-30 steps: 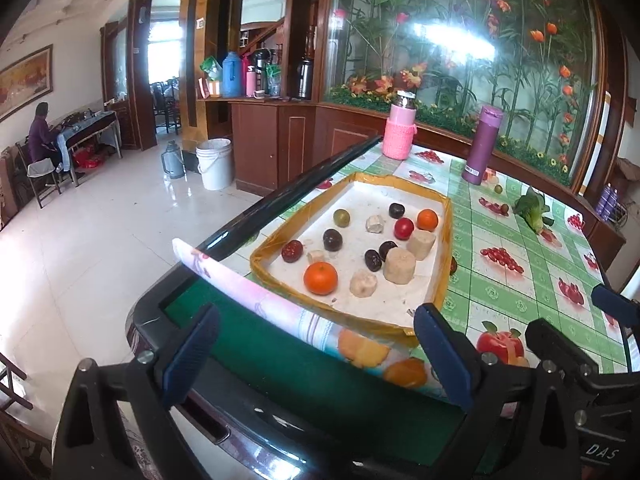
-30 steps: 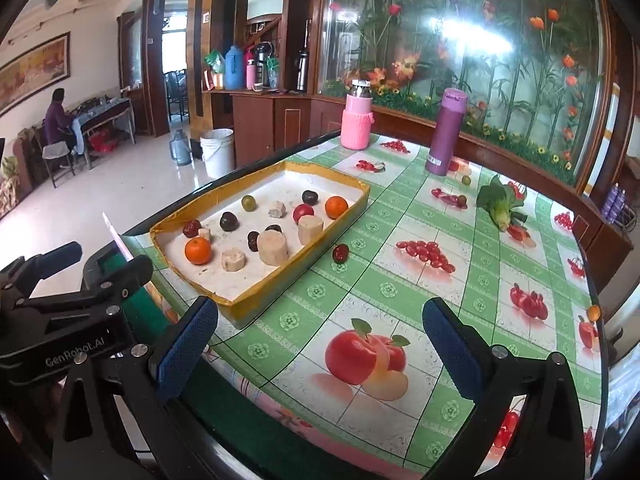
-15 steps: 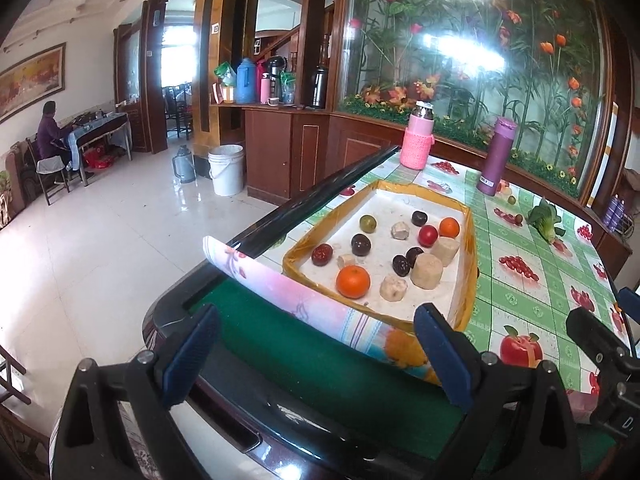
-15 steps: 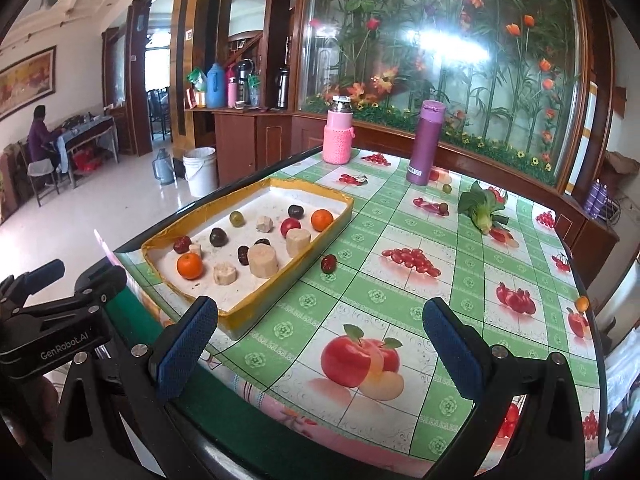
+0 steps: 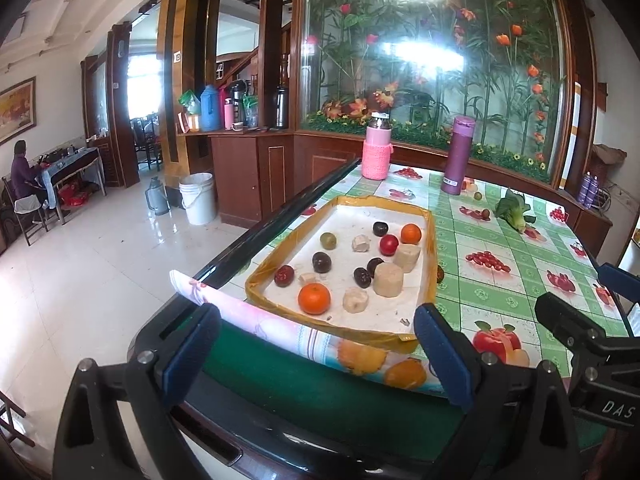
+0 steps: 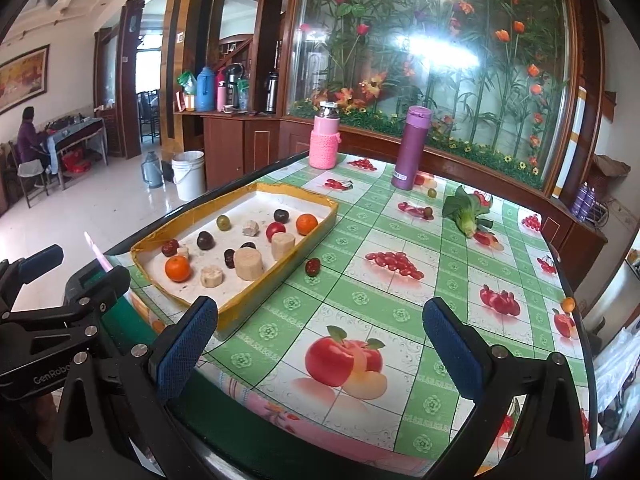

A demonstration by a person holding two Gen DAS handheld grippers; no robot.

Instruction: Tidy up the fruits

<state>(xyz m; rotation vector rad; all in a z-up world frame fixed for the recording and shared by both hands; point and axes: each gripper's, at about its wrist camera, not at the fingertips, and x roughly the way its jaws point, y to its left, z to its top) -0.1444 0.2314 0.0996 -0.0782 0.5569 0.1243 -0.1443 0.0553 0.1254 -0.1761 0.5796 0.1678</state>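
Note:
A yellow-rimmed tray (image 5: 431, 248) (image 6: 316, 232) on the table holds several fruits: an orange (image 5: 314, 298) (image 6: 177, 268), a second orange (image 5: 411, 233), a red fruit (image 5: 388, 244), dark plums (image 5: 321, 262), a green fruit (image 5: 328, 240) and pale banana chunks (image 5: 387, 279) (image 6: 248, 264). One dark red fruit (image 6: 312, 267) lies on the cloth just outside the tray. My left gripper (image 5: 316, 354) is open and empty, back from the tray's near end. My right gripper (image 6: 320, 350) is open and empty over the table's near edge.
A green fruit-print cloth (image 6: 400, 272) covers the table. A pink bottle (image 6: 325, 136), a purple flask (image 6: 412, 148) and a leafy green vegetable (image 6: 466, 212) stand at the far side. Small fruits (image 6: 431, 193) lie near the flask. A small orange (image 6: 567, 304) sits at the right edge.
Both grippers have pulled back and risen a little from the table, so the tray looks smaller and farther. Jaws stayed open. No fruit moved.

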